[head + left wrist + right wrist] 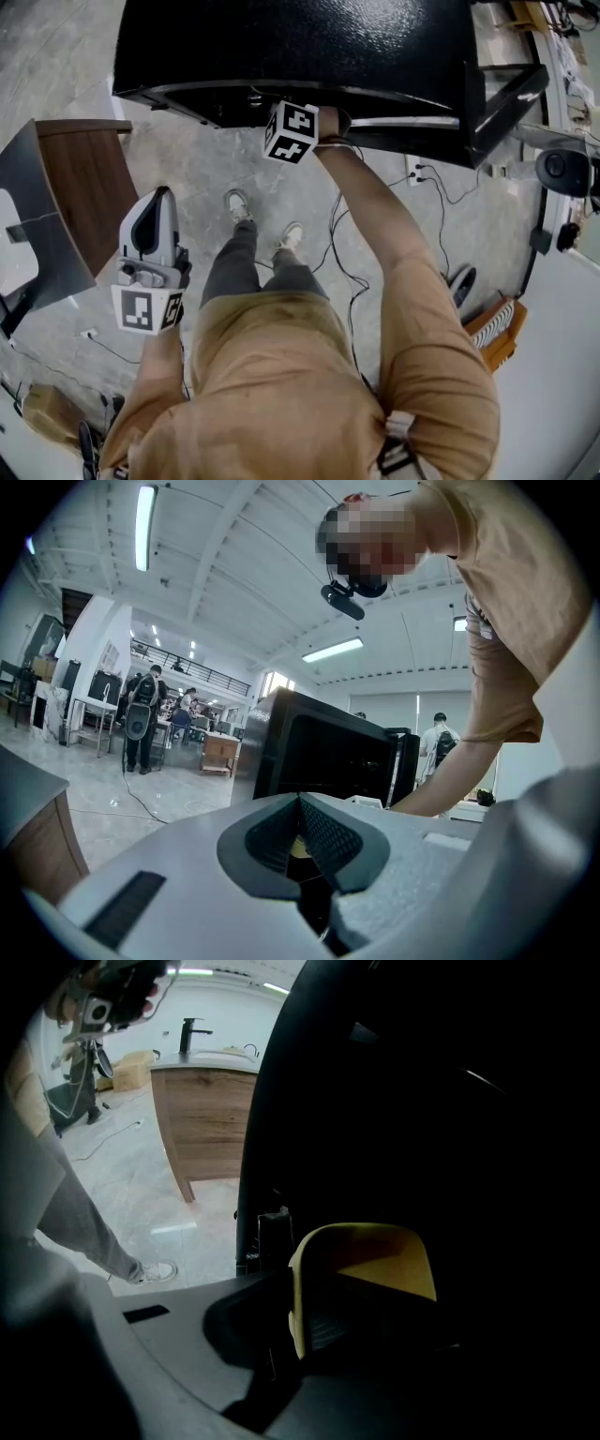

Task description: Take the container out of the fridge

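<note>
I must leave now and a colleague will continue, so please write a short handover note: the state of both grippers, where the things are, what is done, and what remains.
Left gripper: jaws together, empty, held in front of the person and clear of the black fridge.
Right gripper: inside the fridge opening, jaws closed on the side wall of the yellow container.
Fridge door: open, on the person's right.
Done: door open, container gripped.
Left: draw the container out of the fridge; it is not yet out.
</note>
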`<move>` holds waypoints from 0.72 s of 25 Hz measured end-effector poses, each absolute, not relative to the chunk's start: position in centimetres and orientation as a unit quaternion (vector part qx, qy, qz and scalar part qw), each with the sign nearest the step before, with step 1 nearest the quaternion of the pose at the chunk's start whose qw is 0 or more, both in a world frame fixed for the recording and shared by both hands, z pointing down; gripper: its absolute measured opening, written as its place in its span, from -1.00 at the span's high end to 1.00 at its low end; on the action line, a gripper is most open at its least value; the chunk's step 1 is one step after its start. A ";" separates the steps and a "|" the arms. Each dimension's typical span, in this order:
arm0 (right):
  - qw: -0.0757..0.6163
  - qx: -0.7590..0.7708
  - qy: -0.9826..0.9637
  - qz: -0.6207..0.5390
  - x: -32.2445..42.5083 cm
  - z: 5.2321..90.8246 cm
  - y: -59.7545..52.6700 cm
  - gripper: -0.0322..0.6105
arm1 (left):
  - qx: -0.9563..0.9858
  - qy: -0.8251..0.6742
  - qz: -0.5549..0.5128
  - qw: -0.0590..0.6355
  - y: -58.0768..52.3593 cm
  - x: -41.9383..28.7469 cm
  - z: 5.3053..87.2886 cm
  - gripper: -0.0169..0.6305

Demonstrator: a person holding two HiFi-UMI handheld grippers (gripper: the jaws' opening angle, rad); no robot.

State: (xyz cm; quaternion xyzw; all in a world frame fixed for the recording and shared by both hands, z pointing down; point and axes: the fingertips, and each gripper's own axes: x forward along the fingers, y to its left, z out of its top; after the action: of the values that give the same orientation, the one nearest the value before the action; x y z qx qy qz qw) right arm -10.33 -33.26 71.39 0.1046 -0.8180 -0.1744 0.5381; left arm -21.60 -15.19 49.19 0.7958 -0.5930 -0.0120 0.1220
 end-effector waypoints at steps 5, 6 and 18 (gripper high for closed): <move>0.526 0.116 -0.829 -0.152 -10.3 70.5 -32.4 0.84 | 0.797 -0.591 -0.016 0.122 -14.8 -21.2 49.2 0.94; 0.522 0.118 -0.832 -0.147 -10.3 70.2 -32.1 0.84 | 0.798 -0.590 -0.017 0.121 -14.7 -21.1 49.1 0.94; 0.486 0.134 -0.857 -0.110 -9.3 67.3 -28.4 0.84 | 0.808 -0.579 -0.022 0.109 -13.4 -18.7 47.5 0.94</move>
State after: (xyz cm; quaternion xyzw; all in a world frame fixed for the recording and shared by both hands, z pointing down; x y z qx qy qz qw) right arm -9.34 -28.40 67.31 0.1340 -0.8565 -0.1103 0.4860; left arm -18.69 -13.43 47.54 0.8080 -0.5787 -0.0219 0.1086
